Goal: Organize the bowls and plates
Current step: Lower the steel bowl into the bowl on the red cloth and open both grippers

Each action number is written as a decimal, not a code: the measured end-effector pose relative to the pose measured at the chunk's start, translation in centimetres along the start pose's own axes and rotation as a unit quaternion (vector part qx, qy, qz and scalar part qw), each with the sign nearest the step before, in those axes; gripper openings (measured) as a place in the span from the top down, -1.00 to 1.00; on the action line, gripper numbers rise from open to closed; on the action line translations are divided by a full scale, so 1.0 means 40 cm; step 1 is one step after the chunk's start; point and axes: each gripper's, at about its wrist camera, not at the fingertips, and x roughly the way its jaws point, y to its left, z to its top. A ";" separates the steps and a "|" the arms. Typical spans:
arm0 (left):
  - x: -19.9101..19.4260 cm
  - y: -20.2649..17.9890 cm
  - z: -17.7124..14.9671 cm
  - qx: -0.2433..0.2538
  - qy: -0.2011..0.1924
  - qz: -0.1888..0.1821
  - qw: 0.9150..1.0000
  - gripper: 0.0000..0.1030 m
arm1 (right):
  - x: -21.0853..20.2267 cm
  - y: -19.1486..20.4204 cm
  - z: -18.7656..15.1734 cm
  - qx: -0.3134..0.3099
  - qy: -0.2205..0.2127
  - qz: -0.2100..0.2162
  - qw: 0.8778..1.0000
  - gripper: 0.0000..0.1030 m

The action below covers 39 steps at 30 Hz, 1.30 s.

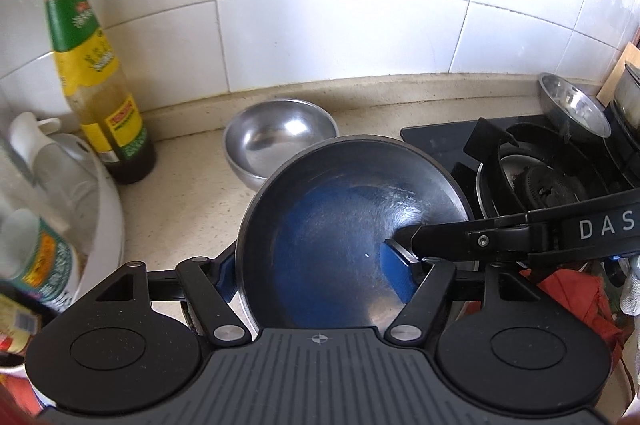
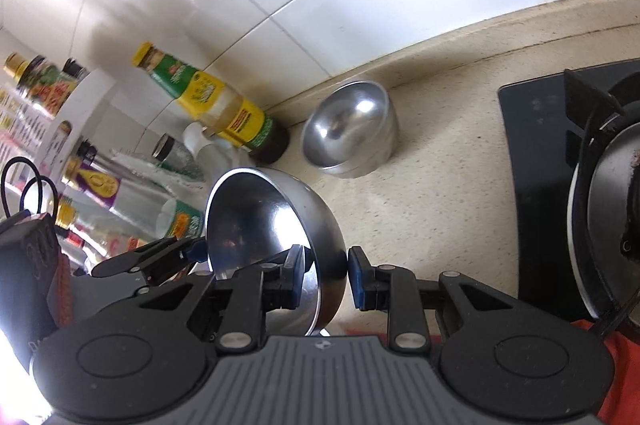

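A large steel bowl [image 1: 352, 229] is held above the counter between both grippers. My left gripper [image 1: 316, 277] pinches the bowl's left rim, one blue pad outside and one inside. My right gripper [image 2: 324, 277] pinches the opposite wall of the same bowl [image 2: 276, 225]; its finger [image 1: 500, 237] reaches in from the right in the left wrist view. A smaller steel bowl [image 1: 280, 141] sits on the counter by the wall, also in the right wrist view [image 2: 348, 129]. Another steel bowl [image 1: 572, 109] rests at the back of the stove.
A sauce bottle [image 1: 96, 77] with a green and yellow label stands left of the small bowl. A white rack [image 1: 100, 209] of bottles lies at far left. A black gas stove [image 1: 540, 169] is to the right. The beige counter [image 2: 432, 193] runs to a tiled wall.
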 end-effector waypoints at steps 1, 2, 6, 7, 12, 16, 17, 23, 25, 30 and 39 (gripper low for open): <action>-0.009 0.000 -0.004 -0.001 -0.002 0.002 1.000 -0.48 | -0.002 0.007 -0.003 -0.003 0.001 0.001 1.000 0.47; -0.017 0.000 -0.009 -0.003 -0.003 0.004 1.000 -0.49 | -0.005 0.014 -0.007 -0.007 0.002 0.002 1.000 0.47; -0.044 0.001 -0.027 -0.008 -0.008 0.009 1.000 -0.49 | -0.014 0.037 -0.023 -0.018 0.006 0.007 1.000 0.47; -0.053 0.004 -0.034 -0.010 -0.010 0.011 1.000 -0.49 | -0.016 0.042 -0.027 -0.020 0.007 0.008 1.000 0.47; -0.083 0.001 -0.058 -0.012 -0.015 0.016 1.000 -0.52 | -0.021 0.062 -0.051 -0.029 0.015 0.010 0.999 0.47; -0.100 0.003 -0.075 -0.014 -0.016 0.019 1.000 -0.53 | -0.027 0.073 -0.070 -0.033 0.020 0.013 0.999 0.47; -0.103 0.002 -0.078 -0.015 -0.016 0.020 1.000 -0.53 | -0.029 0.074 -0.073 -0.034 0.021 0.014 0.999 0.47; -0.124 -0.002 -0.101 -0.016 -0.016 0.021 1.000 -0.54 | -0.037 0.082 -0.097 -0.036 0.027 0.014 0.999 0.47; -0.127 -0.006 -0.109 -0.017 -0.014 0.020 1.000 -0.54 | -0.039 0.082 -0.105 -0.035 0.030 0.014 0.999 0.47; -0.128 -0.015 -0.128 -0.016 -0.006 0.020 1.000 -0.54 | -0.042 0.080 -0.125 -0.033 0.038 0.011 0.999 0.47; -0.119 -0.019 -0.160 -0.026 0.008 0.021 0.999 -0.54 | -0.030 0.070 -0.153 -0.030 0.061 0.005 0.998 0.47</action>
